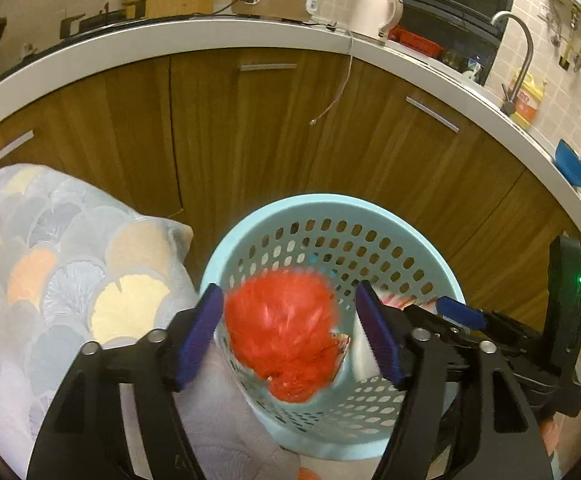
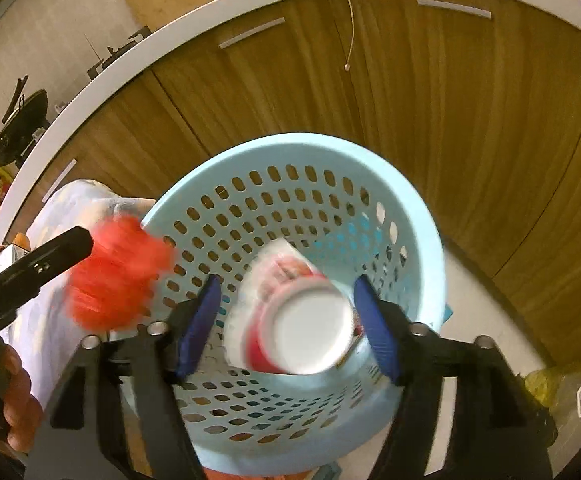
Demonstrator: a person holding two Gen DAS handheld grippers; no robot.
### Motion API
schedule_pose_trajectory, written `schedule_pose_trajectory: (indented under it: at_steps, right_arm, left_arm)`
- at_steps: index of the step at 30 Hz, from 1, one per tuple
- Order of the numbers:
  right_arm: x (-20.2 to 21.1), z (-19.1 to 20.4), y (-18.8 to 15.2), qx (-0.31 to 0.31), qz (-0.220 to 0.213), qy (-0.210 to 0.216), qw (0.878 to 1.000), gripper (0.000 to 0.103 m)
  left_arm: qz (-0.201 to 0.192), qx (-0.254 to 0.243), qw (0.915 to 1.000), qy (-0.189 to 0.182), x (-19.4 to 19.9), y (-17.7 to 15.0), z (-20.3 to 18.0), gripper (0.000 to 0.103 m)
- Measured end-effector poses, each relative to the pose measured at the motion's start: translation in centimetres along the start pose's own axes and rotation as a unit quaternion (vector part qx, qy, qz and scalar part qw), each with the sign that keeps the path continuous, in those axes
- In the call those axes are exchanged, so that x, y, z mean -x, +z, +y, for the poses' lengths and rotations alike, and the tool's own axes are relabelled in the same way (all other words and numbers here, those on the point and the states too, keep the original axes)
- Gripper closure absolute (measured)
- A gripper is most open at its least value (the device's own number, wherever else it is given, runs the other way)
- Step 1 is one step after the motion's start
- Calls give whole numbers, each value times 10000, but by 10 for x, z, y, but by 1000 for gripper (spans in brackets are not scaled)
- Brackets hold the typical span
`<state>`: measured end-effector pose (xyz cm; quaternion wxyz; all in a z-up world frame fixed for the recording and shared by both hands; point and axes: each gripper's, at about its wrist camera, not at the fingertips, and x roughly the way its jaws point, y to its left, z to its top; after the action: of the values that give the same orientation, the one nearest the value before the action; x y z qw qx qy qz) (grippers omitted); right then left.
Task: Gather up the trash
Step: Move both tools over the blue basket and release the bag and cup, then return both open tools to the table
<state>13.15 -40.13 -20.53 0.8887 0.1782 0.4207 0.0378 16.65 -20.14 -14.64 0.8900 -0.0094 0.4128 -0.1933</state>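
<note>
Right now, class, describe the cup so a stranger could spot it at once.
Find the pale blue perforated basket standing before the wooden cabinets. The cup is over its mouth, between the open right gripper fingers. Unlike the crumpled red bag alongside, it is rigid, red and white.

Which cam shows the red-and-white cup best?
Right wrist. The cup sits centre frame, white base toward the lens, between the open right tool fingers over the blue basket. Left wrist shows only a white and red sliver beside its finger.
</note>
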Motion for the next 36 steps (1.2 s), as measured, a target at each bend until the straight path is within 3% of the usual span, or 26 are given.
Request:
schedule_pose_trajectory:
  at_steps: [8,17,19,25,36]
  right_arm:
    - [15,5,0,-1,-88,57,9999,37]
    - [48,41,1,337,-433,233,9982,37]
    - [56,53,2,397,-534,321,9973,37]
    - [79,102,1,908,-789,443,9918,37]
    - [106,206,-24,1954,-1088,806,9713,37]
  left_arm:
    - [-161,-44,9999,-16,21,-4,2,35]
    - [-491,149,9987,-61,73,-13,15,35]
    - [-610,303,9977,-33,91,-17,23,29]
    - [-1005,521,9934,197,140,-25,47,25]
    - [-1707,880,9779,824,231,-45,96,24]
